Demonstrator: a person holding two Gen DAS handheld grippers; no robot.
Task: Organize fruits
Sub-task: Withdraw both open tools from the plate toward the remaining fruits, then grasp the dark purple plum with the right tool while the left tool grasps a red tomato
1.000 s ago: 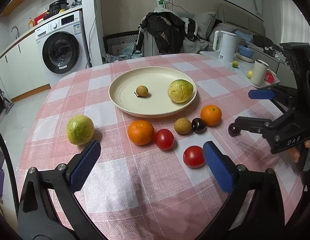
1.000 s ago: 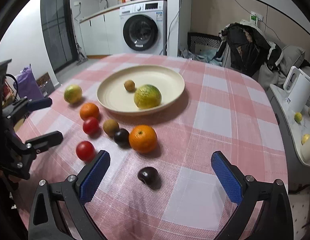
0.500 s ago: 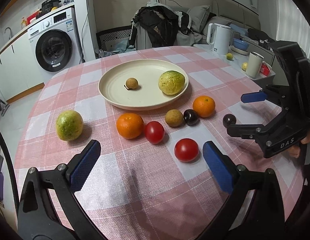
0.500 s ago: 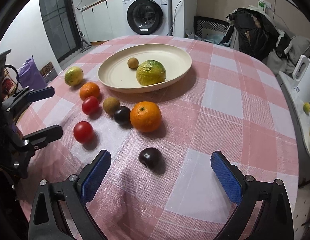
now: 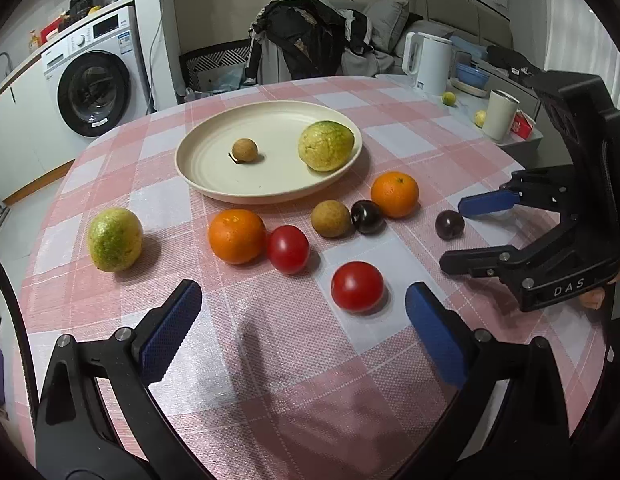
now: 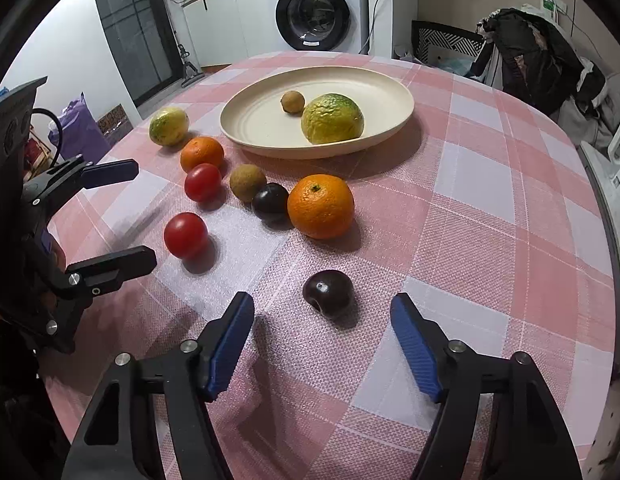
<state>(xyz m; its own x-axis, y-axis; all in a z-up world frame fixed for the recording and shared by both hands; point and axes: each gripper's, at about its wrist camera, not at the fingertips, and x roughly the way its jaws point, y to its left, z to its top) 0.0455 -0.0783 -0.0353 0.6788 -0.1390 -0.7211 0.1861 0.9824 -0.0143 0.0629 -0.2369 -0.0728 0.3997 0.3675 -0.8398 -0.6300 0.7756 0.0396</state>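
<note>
A cream plate (image 5: 197,178) holds a small brown fruit (image 5: 245,149) and a big green citrus (image 5: 326,145). On the checked cloth lie a green citrus (image 5: 115,239), two oranges (image 5: 237,236) (image 5: 394,194), two tomatoes (image 5: 288,249) (image 5: 357,287), a brown fruit (image 5: 330,218) and two dark plums (image 5: 366,217) (image 5: 450,224). My left gripper (image 5: 301,300) is open, with the near tomato just ahead of its right finger. My right gripper (image 6: 322,320) is open, and the lone plum (image 6: 328,293) sits at the mouth of its blue pads (image 6: 229,344), untouched.
A side counter at the right carries a white kettle (image 5: 428,62), a cup (image 5: 498,114) and small fruits. A chair draped in dark clothes (image 5: 310,36) stands behind the table, with a washing machine (image 5: 94,92) at the back left. The table's round edge falls away on the left.
My right gripper has moved forward and down to the lone plum, and its fingers have narrowed around it. The left gripper has edged a little closer to the near tomato.
</note>
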